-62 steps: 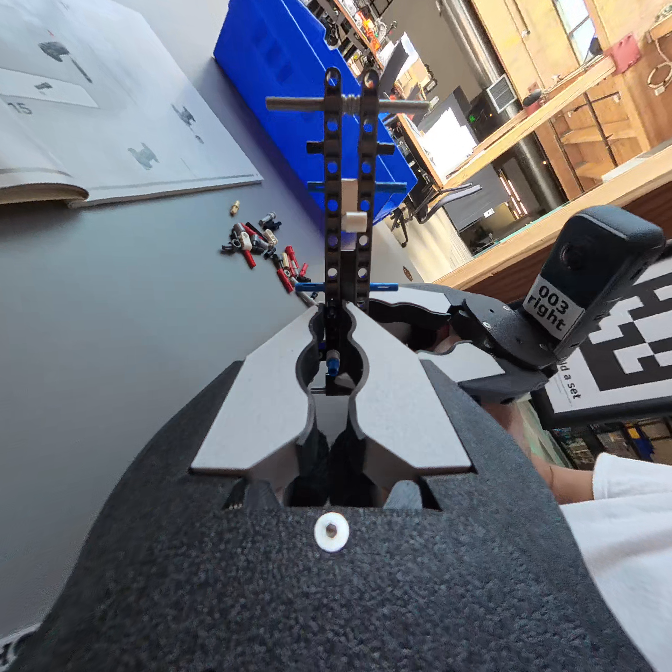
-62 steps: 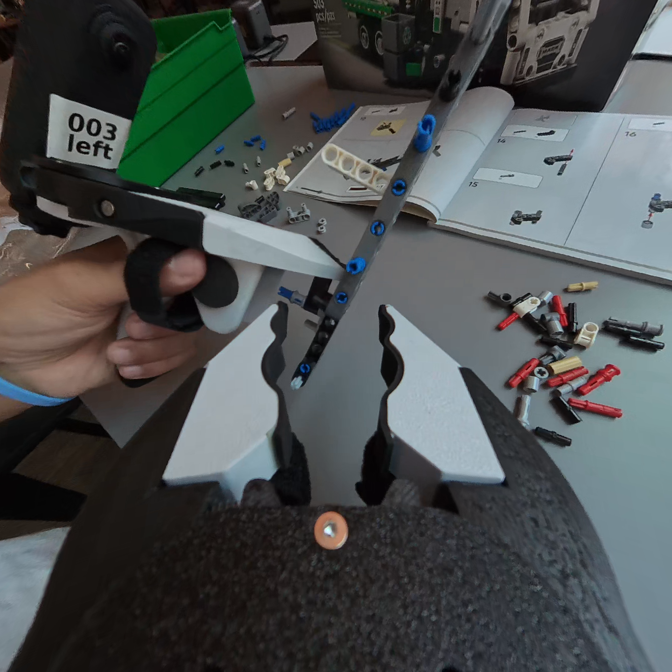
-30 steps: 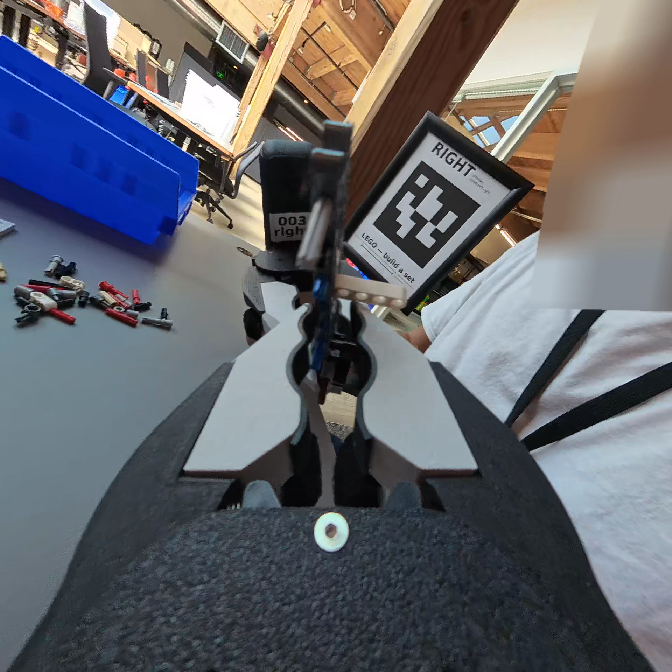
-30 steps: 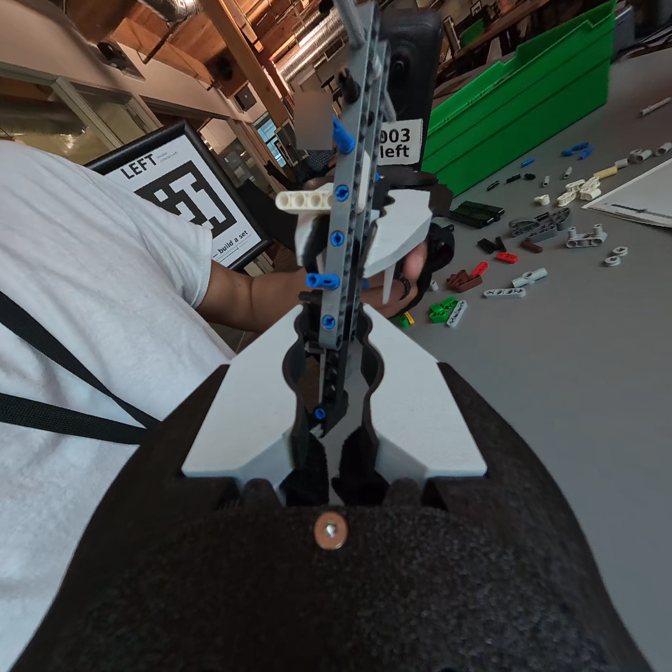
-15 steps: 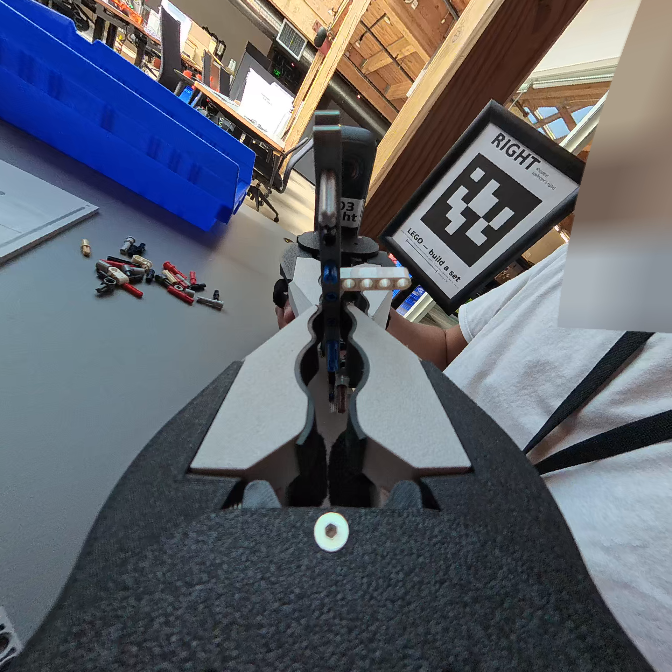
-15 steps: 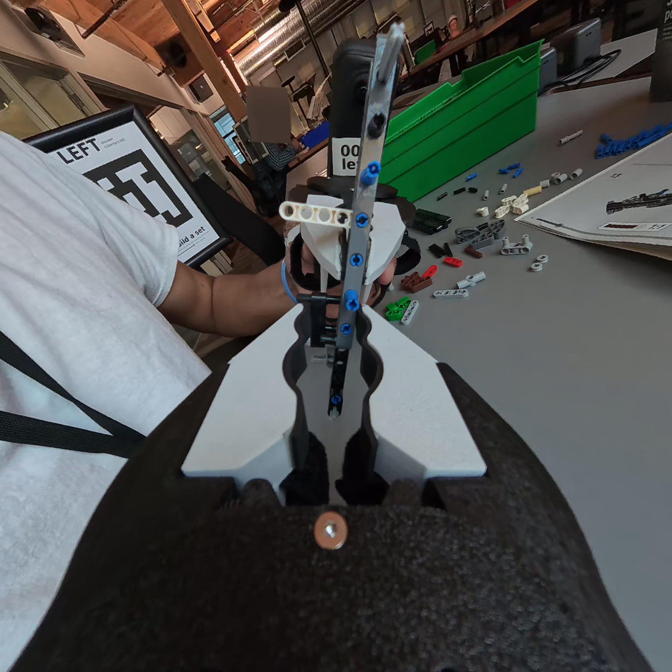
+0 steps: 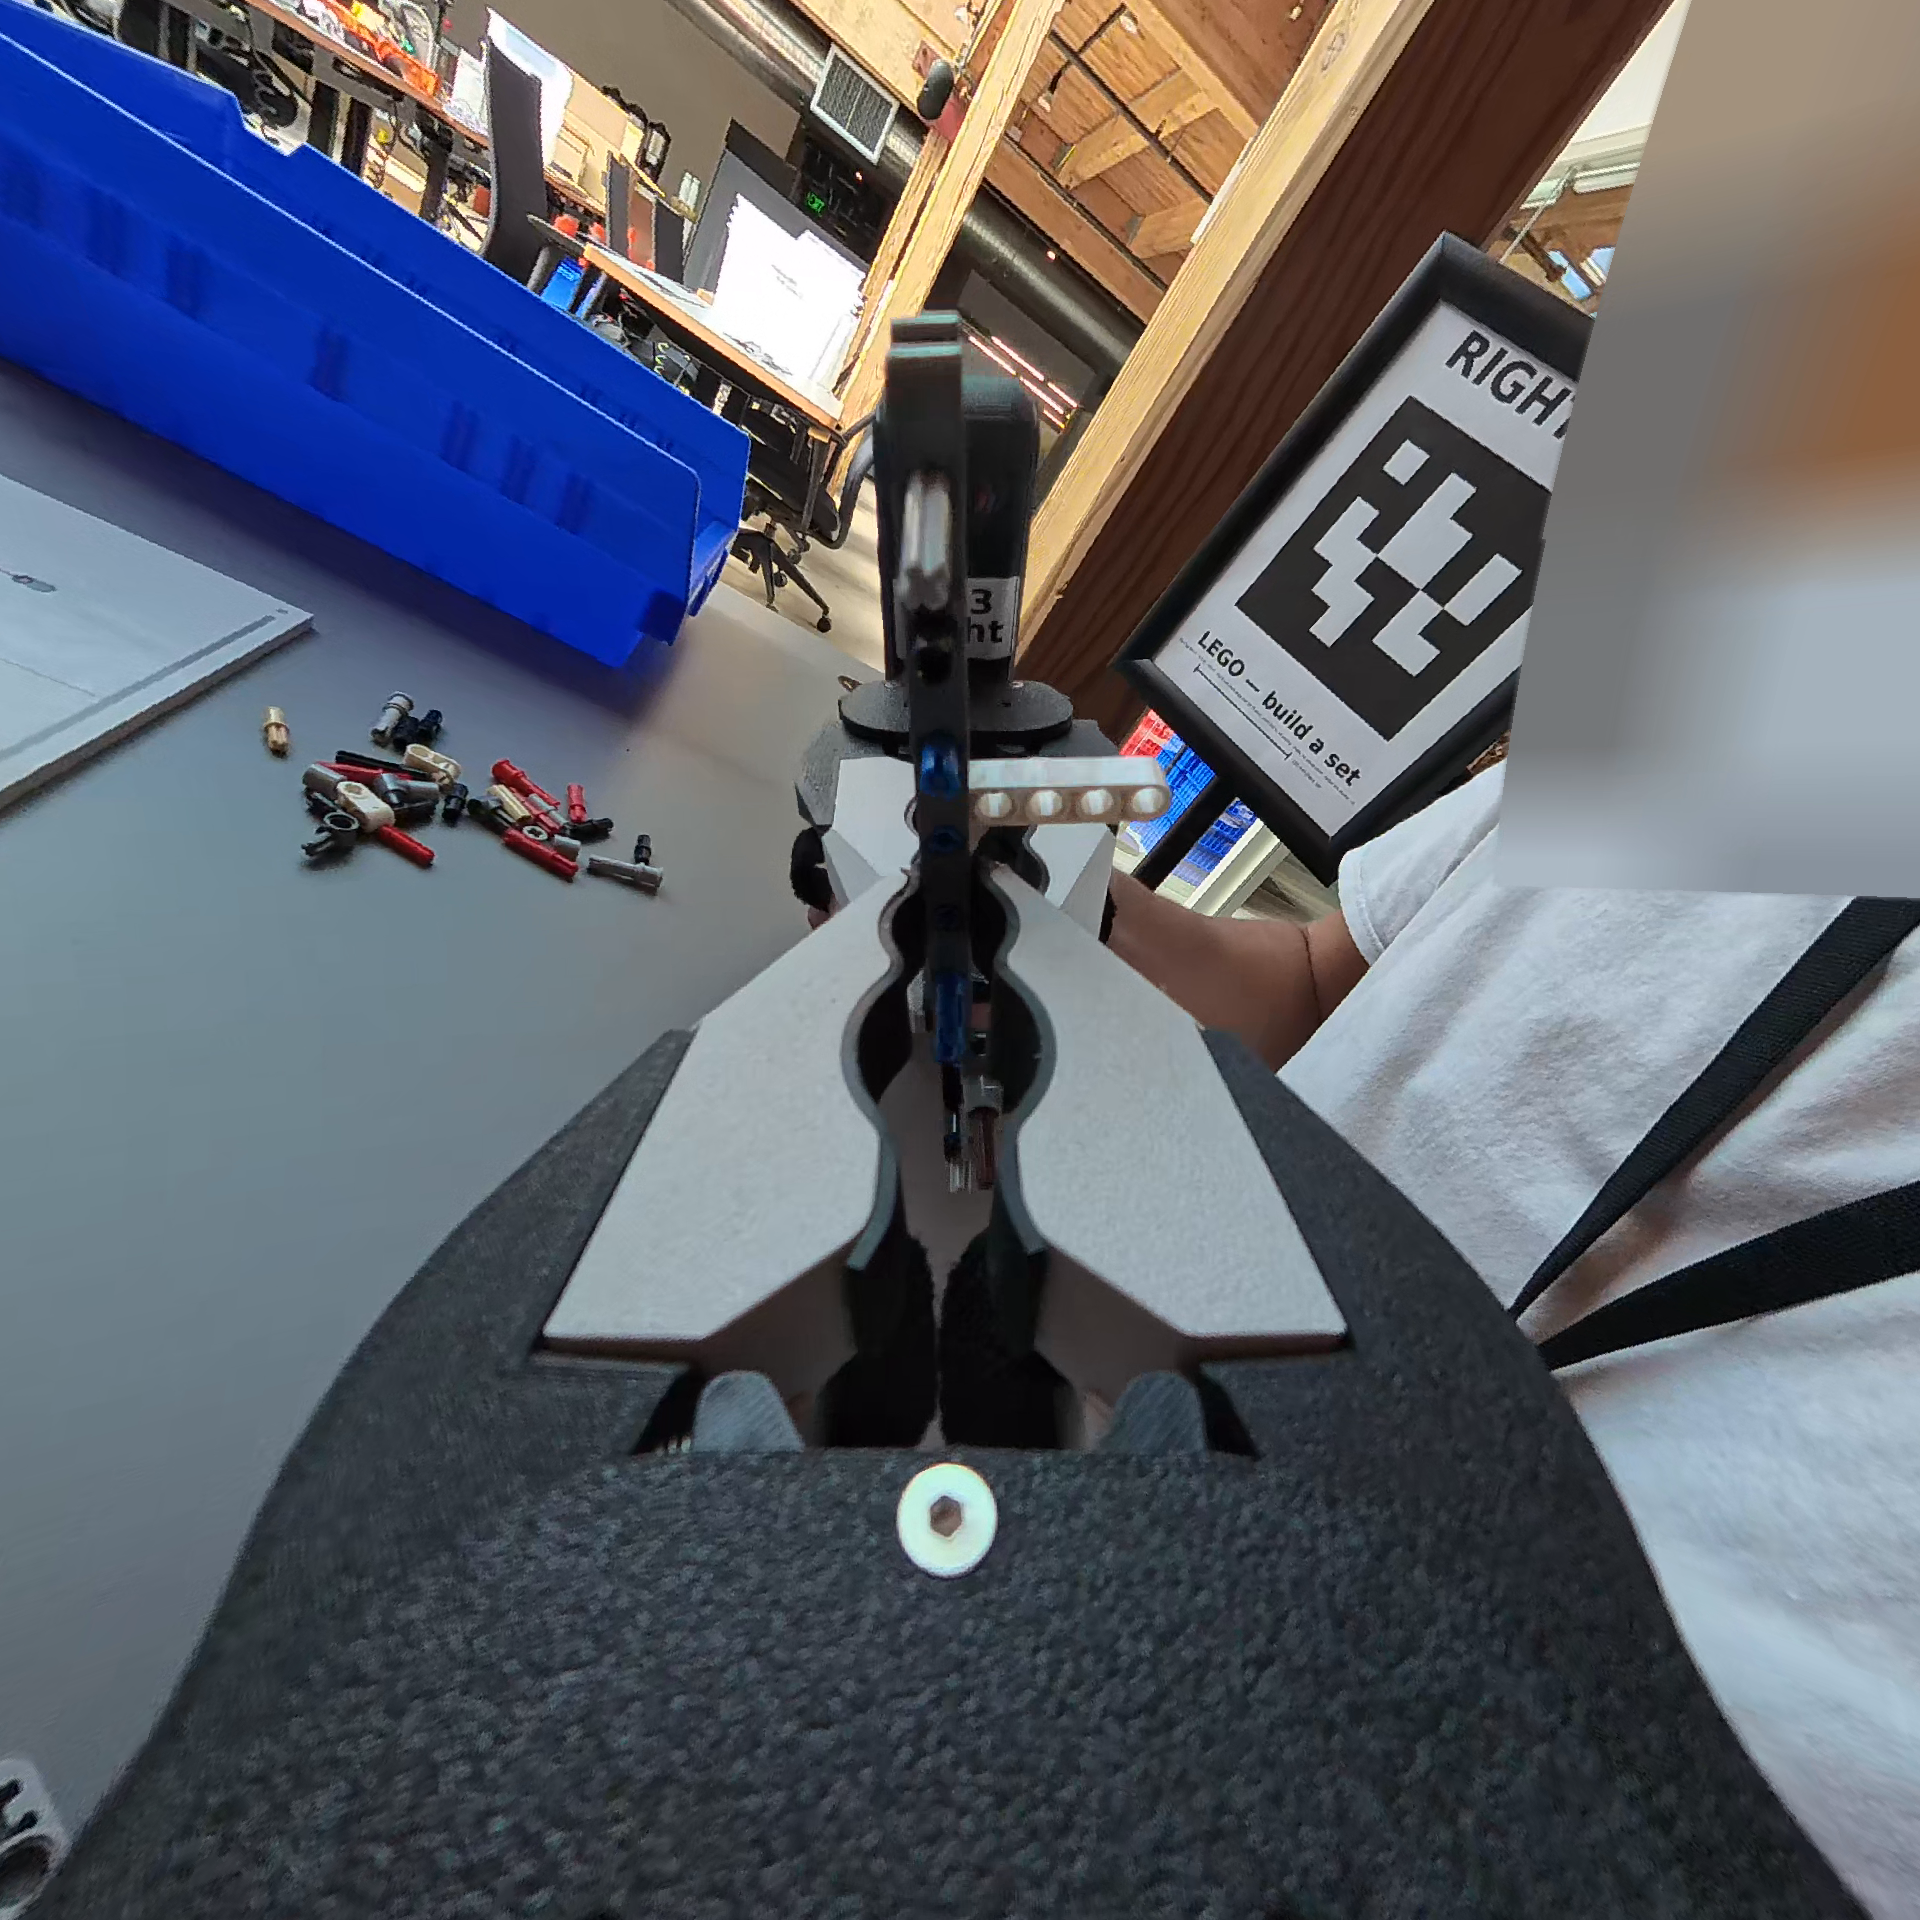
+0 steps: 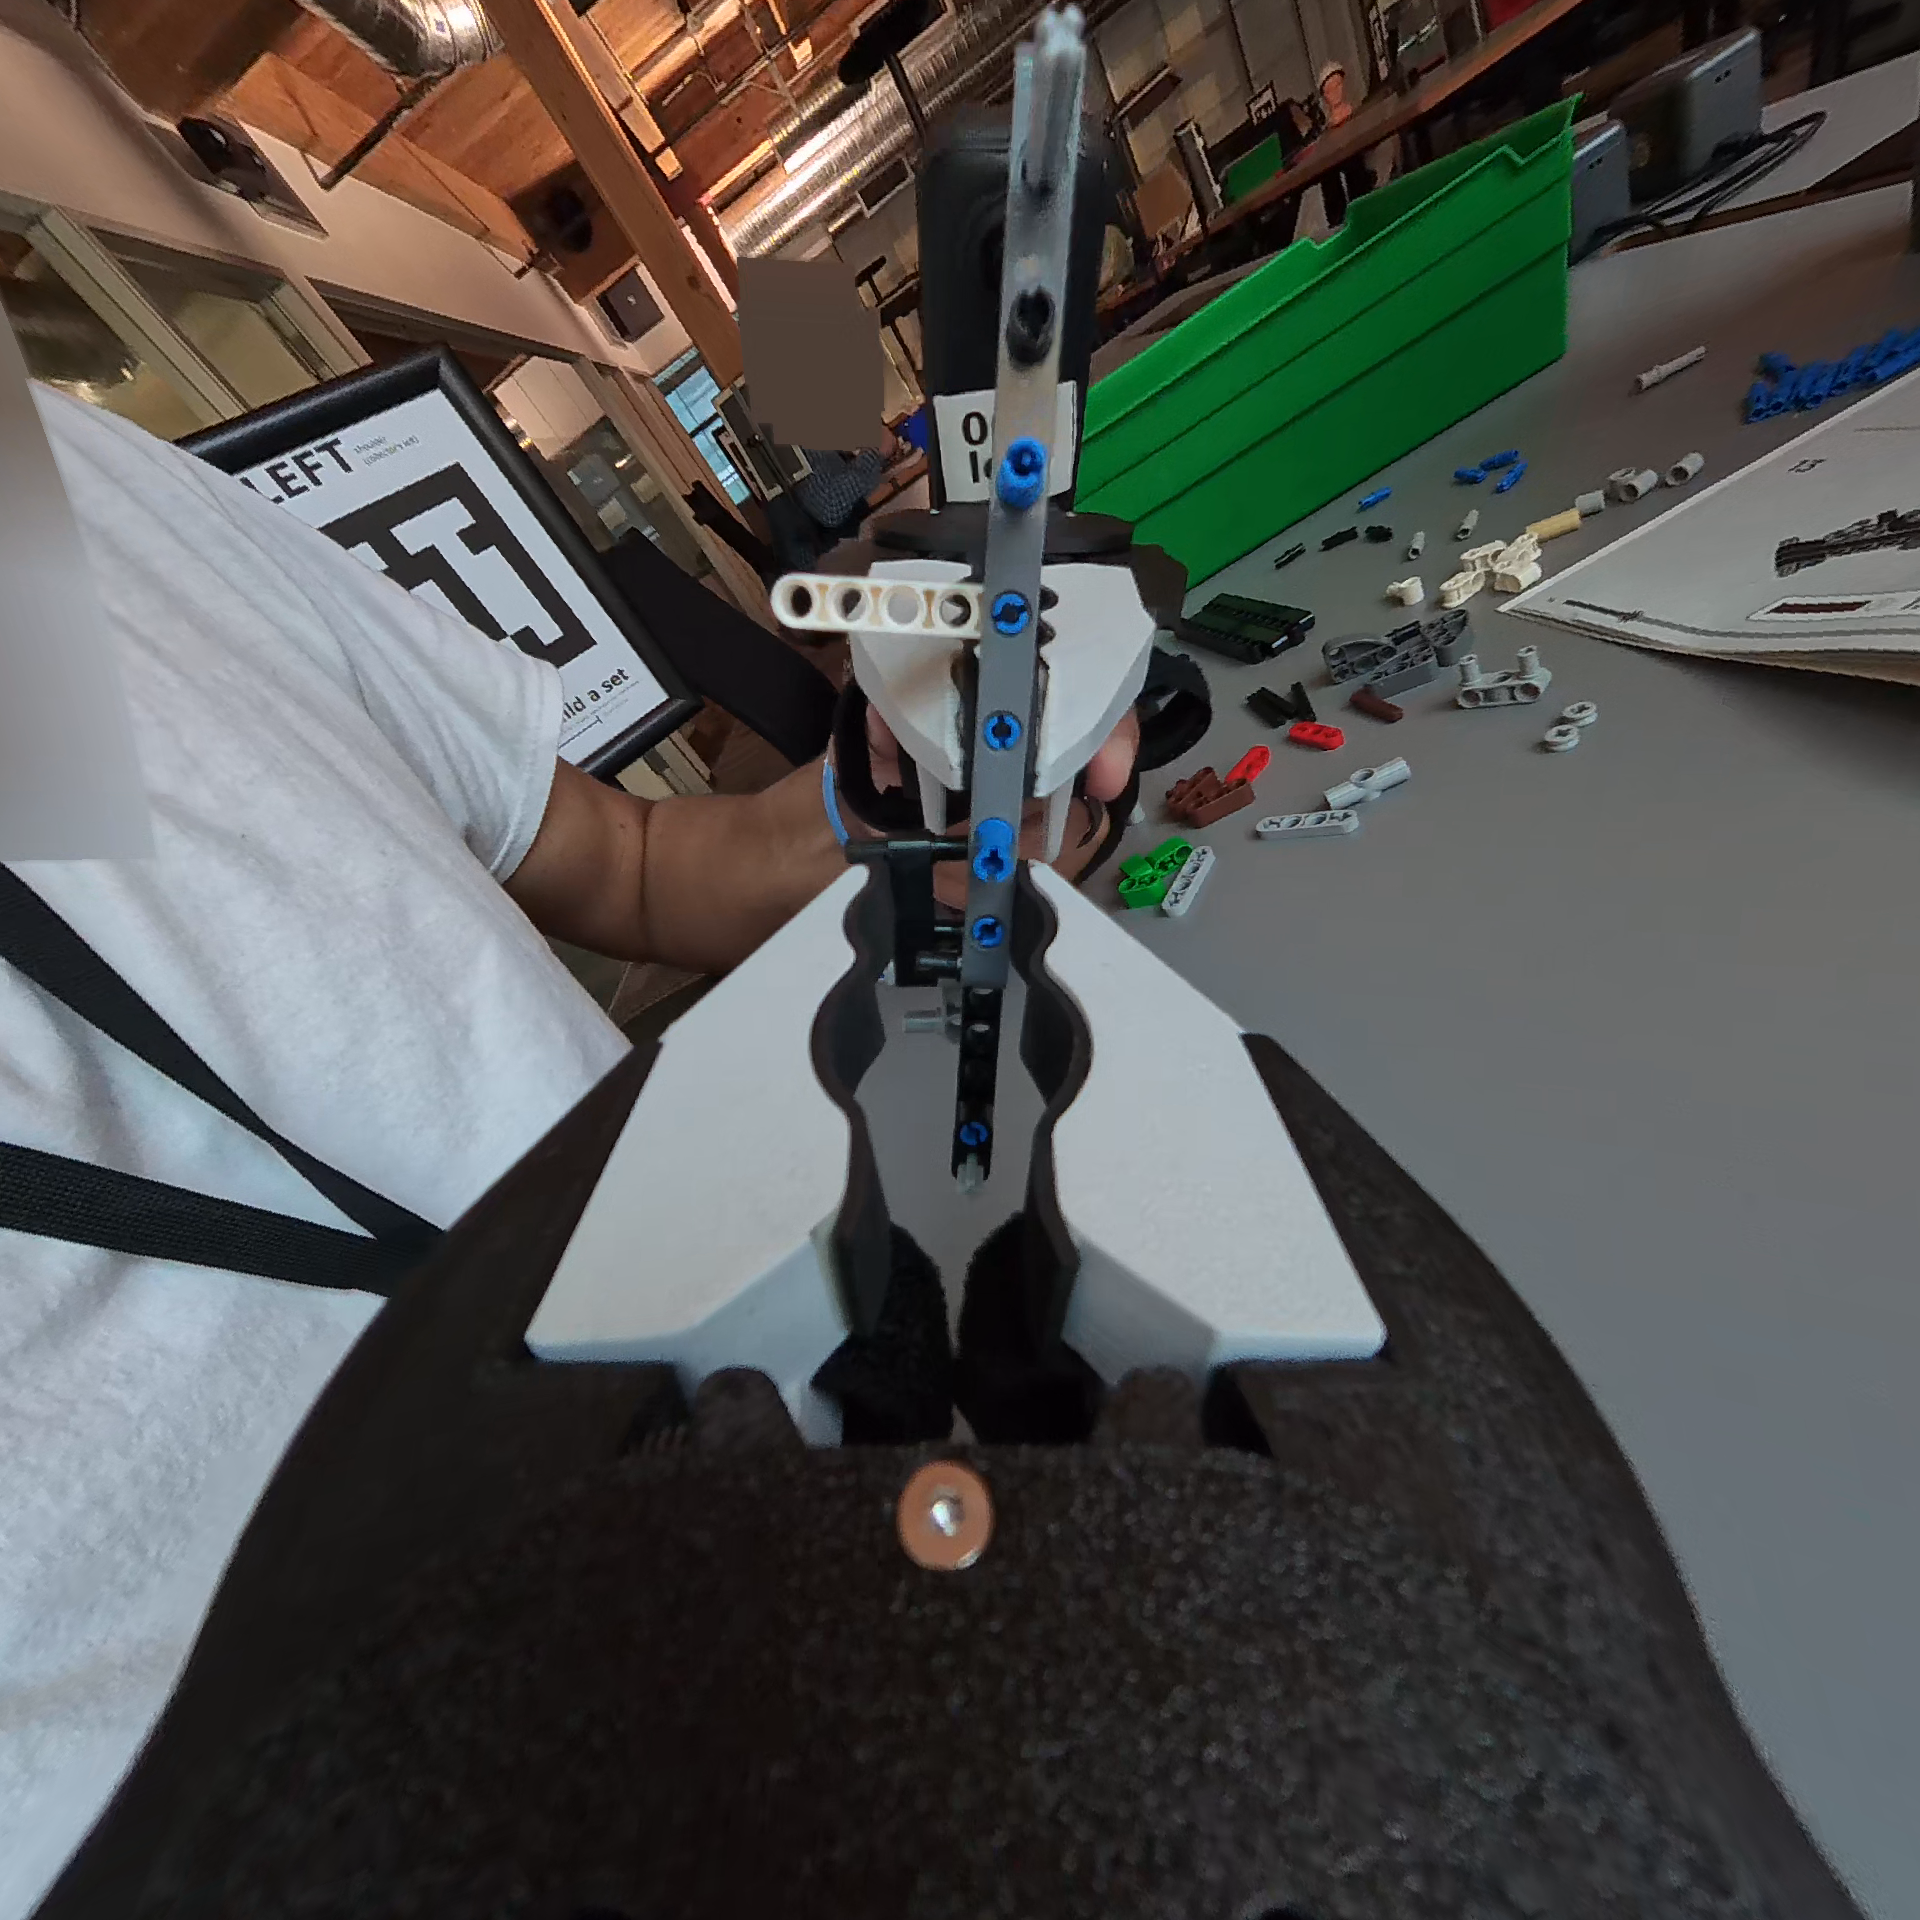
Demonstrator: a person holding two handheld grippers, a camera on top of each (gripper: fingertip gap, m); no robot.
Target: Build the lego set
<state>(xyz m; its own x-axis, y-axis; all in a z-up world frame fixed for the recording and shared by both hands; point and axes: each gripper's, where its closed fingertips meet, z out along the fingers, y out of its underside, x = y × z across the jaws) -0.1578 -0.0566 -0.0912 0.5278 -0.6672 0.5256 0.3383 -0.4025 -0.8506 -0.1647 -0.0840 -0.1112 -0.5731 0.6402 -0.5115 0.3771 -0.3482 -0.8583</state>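
A long grey Lego beam assembly (image 8: 1006, 665) with blue pins stands upright between the two grippers, which face each other above the table. It is edge-on in the left wrist view (image 7: 940, 821). A white five-hole beam (image 8: 883, 605) sticks out sideways from it, and also shows in the left wrist view (image 7: 1070, 800). My right gripper (image 8: 945, 883) is shut on the assembly's lower end, where a black part sits. My left gripper (image 7: 951, 883) is shut on the assembly from the opposite side.
A blue bin (image 7: 364, 416), a booklet (image 7: 125, 644) and a pile of small pins (image 7: 457, 800) lie on the grey table. A green bin (image 8: 1351, 343), loose pieces (image 8: 1403, 665) and an open instruction booklet (image 8: 1766, 582) lie on the other side. The person's white shirt (image 7: 1558, 1143) is close. Only a small space, under 4 cm, lies between the two pairs of fingers.
The assembly has turned from tilted to upright and edge-on. The left gripper's jaws have narrowed on it. Both views have swung to show more of the table.
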